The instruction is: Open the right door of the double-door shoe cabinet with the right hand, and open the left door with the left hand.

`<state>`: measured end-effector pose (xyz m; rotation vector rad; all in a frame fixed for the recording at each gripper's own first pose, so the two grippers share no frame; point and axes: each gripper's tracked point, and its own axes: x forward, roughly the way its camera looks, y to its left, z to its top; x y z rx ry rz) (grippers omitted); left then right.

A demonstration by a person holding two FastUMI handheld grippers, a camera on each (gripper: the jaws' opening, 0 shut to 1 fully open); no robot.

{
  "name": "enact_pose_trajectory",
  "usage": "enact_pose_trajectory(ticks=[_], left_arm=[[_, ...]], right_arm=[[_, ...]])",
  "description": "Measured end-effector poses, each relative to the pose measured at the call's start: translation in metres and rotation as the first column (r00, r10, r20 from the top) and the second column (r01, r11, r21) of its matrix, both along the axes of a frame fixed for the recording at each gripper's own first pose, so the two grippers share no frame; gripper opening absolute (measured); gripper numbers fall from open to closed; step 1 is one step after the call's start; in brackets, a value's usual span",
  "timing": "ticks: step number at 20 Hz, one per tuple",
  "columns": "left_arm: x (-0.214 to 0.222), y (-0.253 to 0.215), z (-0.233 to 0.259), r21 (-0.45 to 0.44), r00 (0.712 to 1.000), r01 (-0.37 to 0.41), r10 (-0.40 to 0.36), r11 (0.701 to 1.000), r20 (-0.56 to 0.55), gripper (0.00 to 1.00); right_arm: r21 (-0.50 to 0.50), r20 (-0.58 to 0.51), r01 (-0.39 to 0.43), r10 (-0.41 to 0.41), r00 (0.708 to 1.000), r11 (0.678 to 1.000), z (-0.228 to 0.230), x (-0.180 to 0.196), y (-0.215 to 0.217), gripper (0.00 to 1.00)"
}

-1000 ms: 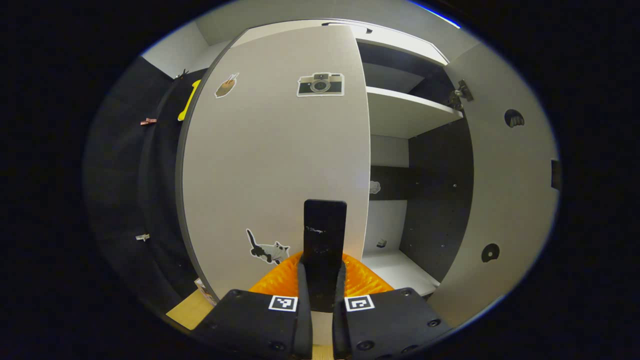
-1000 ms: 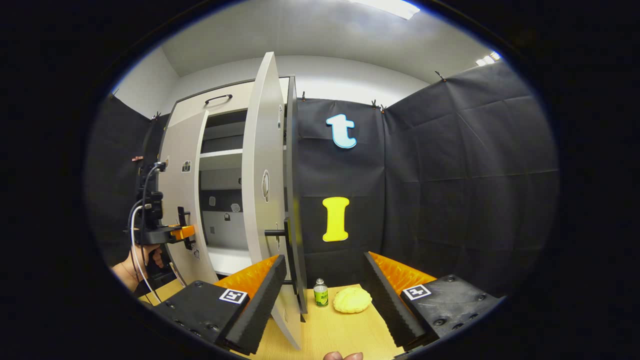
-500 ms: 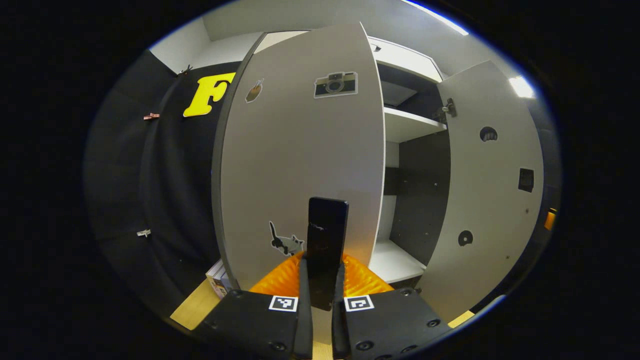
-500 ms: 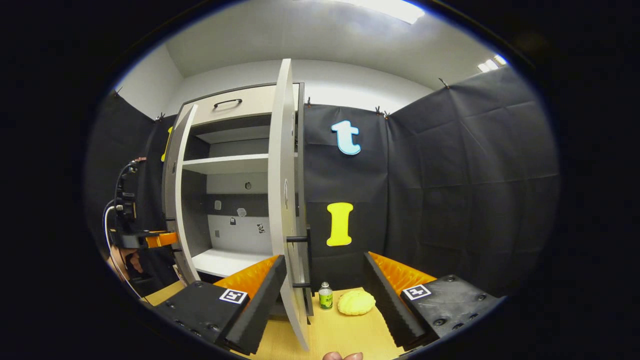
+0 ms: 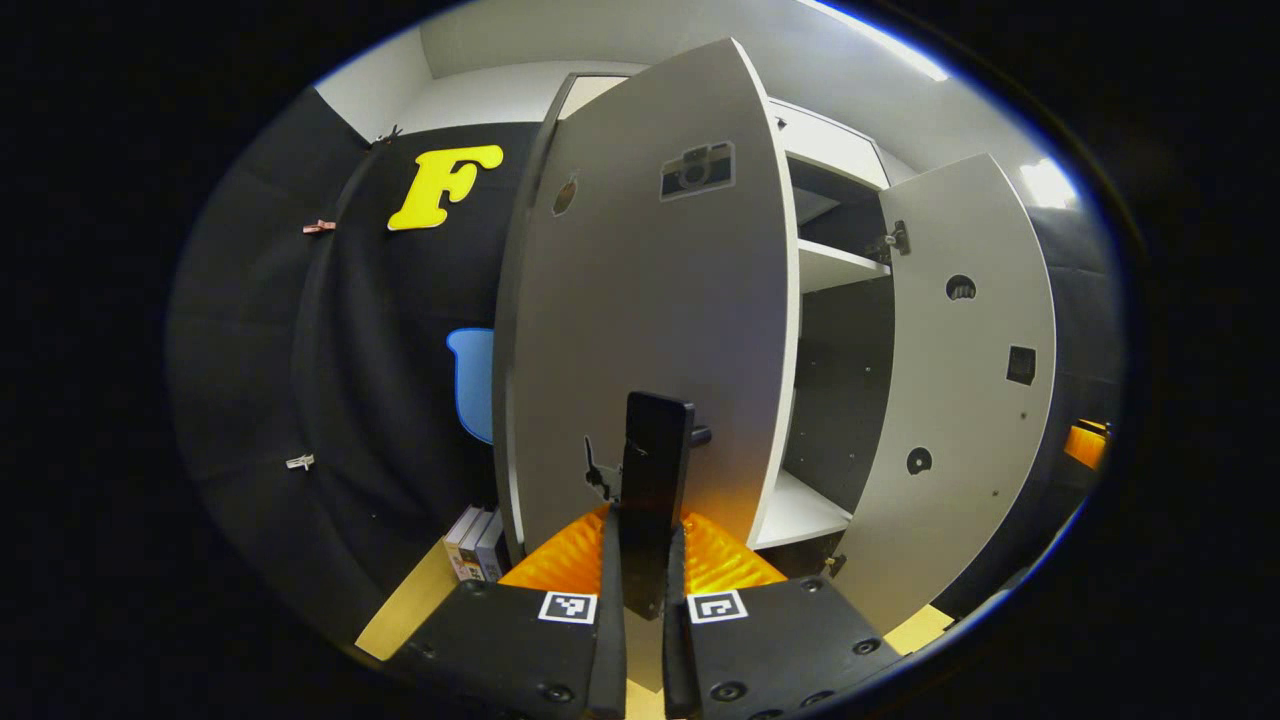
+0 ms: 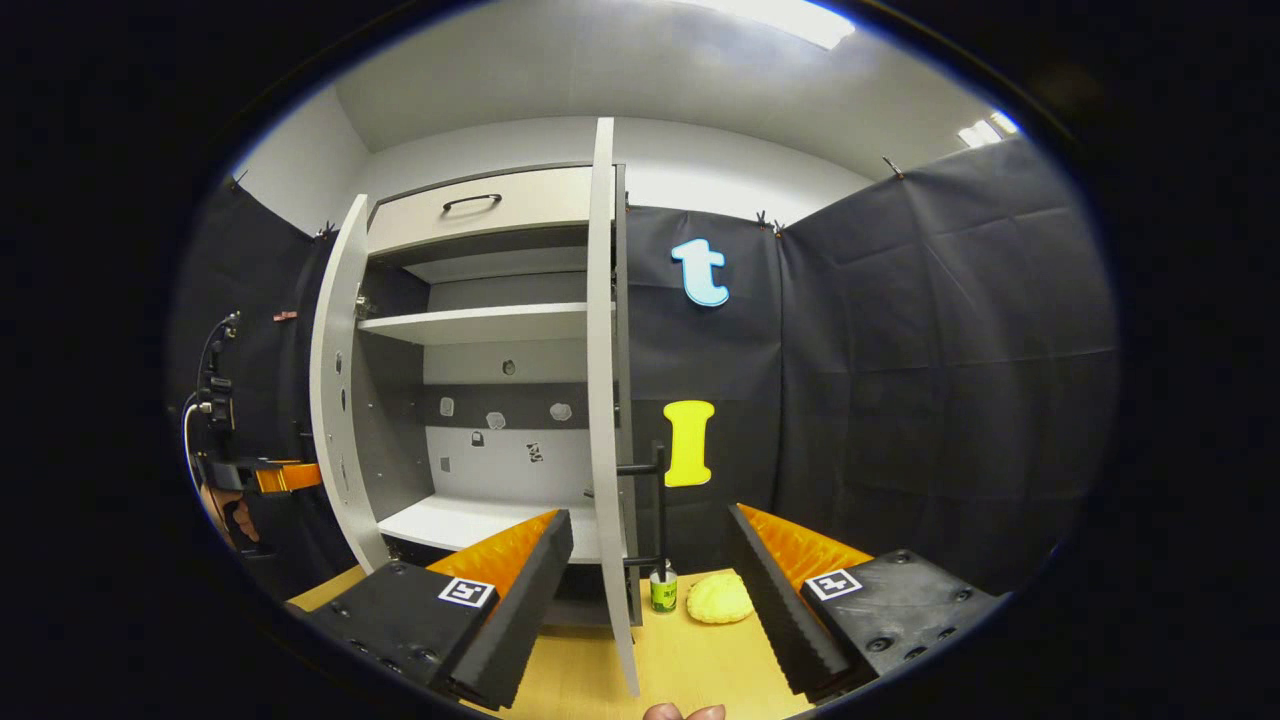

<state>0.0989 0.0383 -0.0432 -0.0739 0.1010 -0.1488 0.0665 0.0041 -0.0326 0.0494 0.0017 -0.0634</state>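
Left gripper (image 5: 640, 590): its jaws are clenched on the handle (image 5: 655, 480) of the left door, the dark bar standing upright between the two fingers; it also shows small at the far left of the right gripper view (image 6: 285, 476), with a hand (image 6: 225, 505) behind it.

Right gripper (image 6: 650, 590): jaws released and spread wide, nothing between the fingers; the edge of the right door runs down through the gap, but neither finger touches it.

Left door (image 5: 650, 330): swung well out from the cabinet, its outer face toward the left gripper view (a camera sticker (image 5: 697, 170) sits near the top, and part of another sticker peeks out beside the handle).

Right door (image 6: 602, 400): open and seen edge-on in the right gripper view, with its own dark handle (image 6: 655, 510) sticking out on the far side; in the left gripper view its inner face (image 5: 960, 400) shows, with a hinge near the top.

Table (image 6: 690, 660): light wood, carrying the cabinet; a small green bottle (image 6: 662, 590) and a yellow bun-shaped thing (image 6: 722, 598) sit just beside each other past the right door's foot.

Cabinet (image 6: 480, 400): both doors open, white shelves and a dark back panel with small stickers on view; a drawer (image 6: 480, 210) with a dark handle runs across the top.

Books (image 5: 478, 542): a few stand on the table beside the cabinet's left side, against the black cloth wall.
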Motion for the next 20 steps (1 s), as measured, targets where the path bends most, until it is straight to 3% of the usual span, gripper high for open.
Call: enact_pose_trajectory(ticks=[10,17,20], left_arm=[[-0.013,0.027,0.000,0.007,1.000,-0.009,0.009,1.000,-0.005,0.19],[-0.022,0.070,0.003,0.003,0.999,-0.049,0.049,0.999,0.000,0.18],[-0.021,0.091,0.002,0.042,0.998,-0.065,0.065,0.997,0.003,0.15]], right_arm=[[-0.016,-0.012,-0.022,0.022,1.000,1.000,-0.004,-0.009,0.024,0.97],[0.008,-0.025,-0.040,0.040,0.999,0.999,-0.008,-0.008,0.034,0.97],[0.011,-0.035,-0.071,0.071,0.997,0.997,-0.011,-0.007,0.052,0.97]])
